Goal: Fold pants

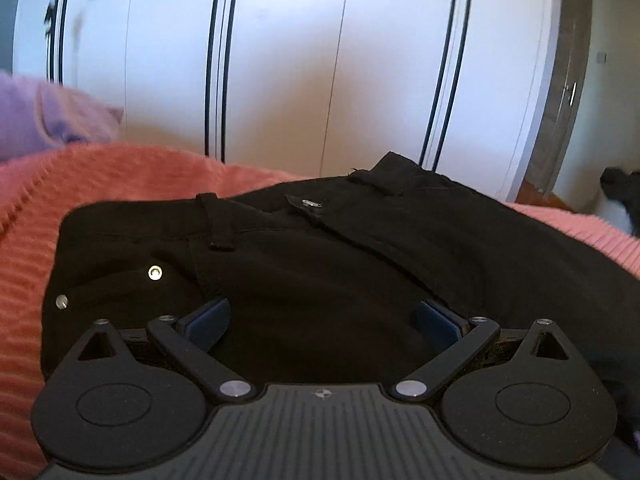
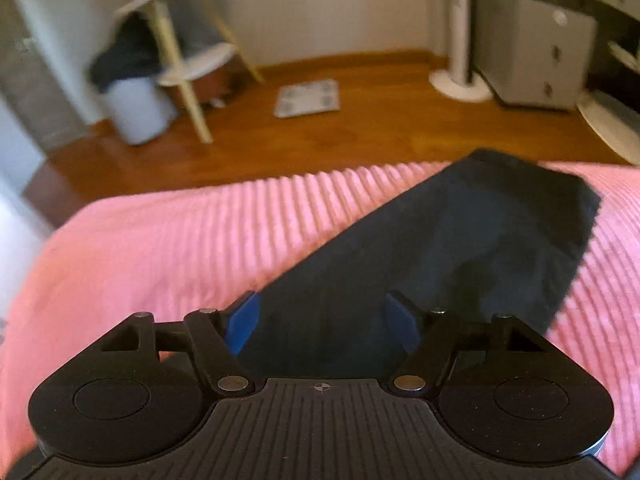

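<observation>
Left claw (image 1: 323,320) jaws apart over pants (image 1: 320,264) waist; right claw (image 2: 322,322) apart, nothing gripped, leg hem ahead on bed (image 2: 160,248). Next: grab hem, fold toward waist.

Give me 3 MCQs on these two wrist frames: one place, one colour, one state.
1. Where do the black pants lie?
A. on the wooden floor
B. on the ribbed bedspread
C. on a chair

2. What colour is the bedspread?
A. pink
B. green
C. white

3. How does the left gripper stand?
A. shut on the waistband
B. shut on nothing
C. open above the pants

Key: 1 B, the ribbed cover borders the pants on both sides; 2 A, pink in both views; 3 C, a wide gap shows between its blue pads.
</observation>
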`<state>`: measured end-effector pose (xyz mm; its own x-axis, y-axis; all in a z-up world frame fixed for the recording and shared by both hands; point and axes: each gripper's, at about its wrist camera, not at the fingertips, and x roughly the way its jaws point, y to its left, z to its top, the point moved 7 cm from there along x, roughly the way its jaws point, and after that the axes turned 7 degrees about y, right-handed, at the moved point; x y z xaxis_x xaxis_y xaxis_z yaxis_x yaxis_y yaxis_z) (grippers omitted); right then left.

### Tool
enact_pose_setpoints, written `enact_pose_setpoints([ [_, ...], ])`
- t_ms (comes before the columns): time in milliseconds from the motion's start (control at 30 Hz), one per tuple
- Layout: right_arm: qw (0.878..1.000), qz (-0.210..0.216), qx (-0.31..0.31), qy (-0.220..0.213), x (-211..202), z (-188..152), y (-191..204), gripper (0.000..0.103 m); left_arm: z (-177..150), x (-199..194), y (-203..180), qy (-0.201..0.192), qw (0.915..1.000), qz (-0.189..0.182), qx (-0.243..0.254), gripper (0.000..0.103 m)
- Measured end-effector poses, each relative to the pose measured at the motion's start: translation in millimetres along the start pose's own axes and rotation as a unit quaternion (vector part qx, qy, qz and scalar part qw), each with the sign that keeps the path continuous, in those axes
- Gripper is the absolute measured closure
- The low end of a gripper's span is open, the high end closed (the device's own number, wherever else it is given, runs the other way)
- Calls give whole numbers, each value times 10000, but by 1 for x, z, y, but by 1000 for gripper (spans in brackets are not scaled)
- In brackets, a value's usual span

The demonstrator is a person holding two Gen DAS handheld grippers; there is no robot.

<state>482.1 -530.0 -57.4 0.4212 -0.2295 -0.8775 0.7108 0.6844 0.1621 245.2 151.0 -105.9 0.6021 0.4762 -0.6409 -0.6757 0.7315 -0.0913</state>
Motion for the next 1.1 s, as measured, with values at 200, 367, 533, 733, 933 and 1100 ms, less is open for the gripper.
enact_pose_setpoints([
  [200, 9971, -616, 452, -57, 45, 17, 0, 22, -2, -1, 1, -57, 10000, 29, -6, 4],
  [367, 9944, -930, 443, -228, 56, 22, -12, 56, -1, 3, -1, -26, 10000, 18, -22, 4],
  [533, 9968, -106, 328, -721, 4, 7, -34, 94, -1, 3, 0, 11, 10000, -31, -54, 4],
  [733, 9768, 1259, 557, -1642, -121, -93, -126, 95, 3, -11, 7, -47, 9994, -213, -268, 4],
  [933, 9830, 1058, 1184, -923, -110, -235, -228, 98, 14, -60, -1, -703, 9948, -737, -86, 4],
  [1100, 9579, 1965, 1911, -857, -114, -233, -253, 65, 27, -82, -16, -459, 9762, -2114, -169, 4],
])
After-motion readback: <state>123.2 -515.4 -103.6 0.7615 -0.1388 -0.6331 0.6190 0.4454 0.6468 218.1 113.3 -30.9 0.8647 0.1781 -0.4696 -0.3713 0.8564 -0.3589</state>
